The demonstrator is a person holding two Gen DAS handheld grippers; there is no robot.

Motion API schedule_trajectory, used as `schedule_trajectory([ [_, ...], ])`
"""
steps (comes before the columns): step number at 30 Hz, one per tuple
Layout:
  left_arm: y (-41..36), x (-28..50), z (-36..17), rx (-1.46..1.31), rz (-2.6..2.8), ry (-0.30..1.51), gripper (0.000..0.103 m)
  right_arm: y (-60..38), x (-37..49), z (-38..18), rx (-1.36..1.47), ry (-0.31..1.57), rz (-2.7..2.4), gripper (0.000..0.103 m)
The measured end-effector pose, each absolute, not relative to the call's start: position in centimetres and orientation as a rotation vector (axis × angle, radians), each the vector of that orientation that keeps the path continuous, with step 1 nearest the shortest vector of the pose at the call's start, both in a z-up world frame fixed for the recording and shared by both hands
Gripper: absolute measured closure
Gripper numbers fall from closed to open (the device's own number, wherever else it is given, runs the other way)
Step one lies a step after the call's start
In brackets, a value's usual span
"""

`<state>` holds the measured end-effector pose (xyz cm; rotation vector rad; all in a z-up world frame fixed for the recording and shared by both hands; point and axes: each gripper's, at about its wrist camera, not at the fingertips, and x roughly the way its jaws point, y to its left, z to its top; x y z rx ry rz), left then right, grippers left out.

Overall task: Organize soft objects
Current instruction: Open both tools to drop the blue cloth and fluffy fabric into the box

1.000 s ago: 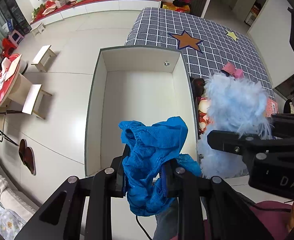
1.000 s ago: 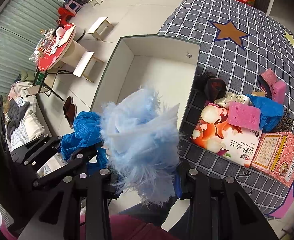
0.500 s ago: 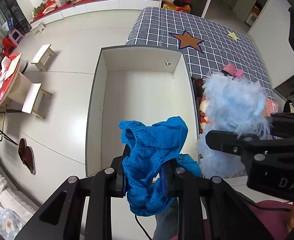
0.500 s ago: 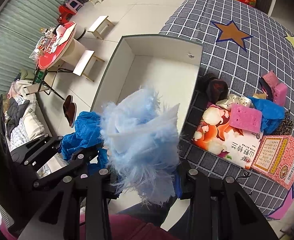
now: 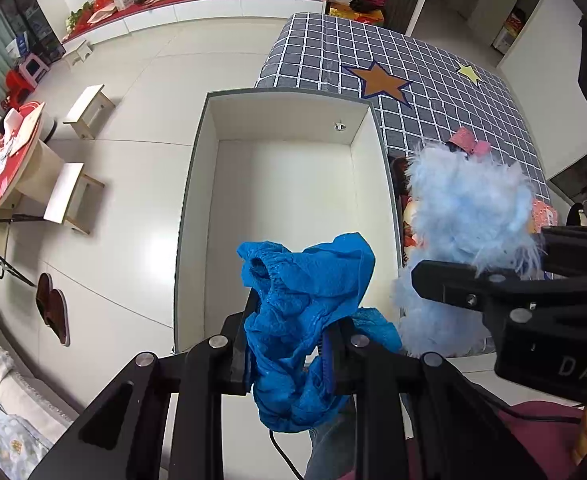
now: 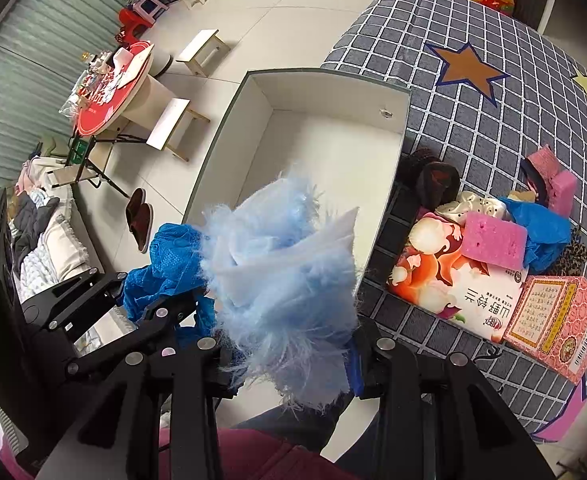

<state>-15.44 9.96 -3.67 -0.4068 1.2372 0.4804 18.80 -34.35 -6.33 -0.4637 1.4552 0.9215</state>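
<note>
My left gripper (image 5: 289, 344) is shut on a crumpled blue cloth (image 5: 305, 304) and holds it above the near end of an open white box (image 5: 285, 200). My right gripper (image 6: 289, 356) is shut on a fluffy light-blue piece (image 6: 281, 272), held just right of the left one near the box's near right corner. The fluffy piece also shows in the left wrist view (image 5: 465, 224), and the blue cloth in the right wrist view (image 6: 165, 264). The box (image 6: 325, 152) holds nothing that I can see.
A grey checked mat (image 6: 473, 92) lies right of the box. On it are a pink sponge (image 6: 493, 240), a blue cloth (image 6: 541, 232), a tissue pack (image 6: 453, 284), a pink carton (image 6: 553, 324) and dark slippers (image 6: 433, 176). Stools (image 5: 73, 196) and a red table (image 5: 1, 168) stand left.
Both grippers have drifted slightly forward toward the box, still holding their items. Nothing was let go.
</note>
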Motion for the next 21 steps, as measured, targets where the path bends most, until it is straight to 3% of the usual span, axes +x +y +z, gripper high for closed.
schedule_trajectory([
  [21,10.4,-14.8,-4.9,-0.418,0.484,1.284,0.076,-32.5,19.6,-7.8,-0.473,1.456,0.922,0.063],
])
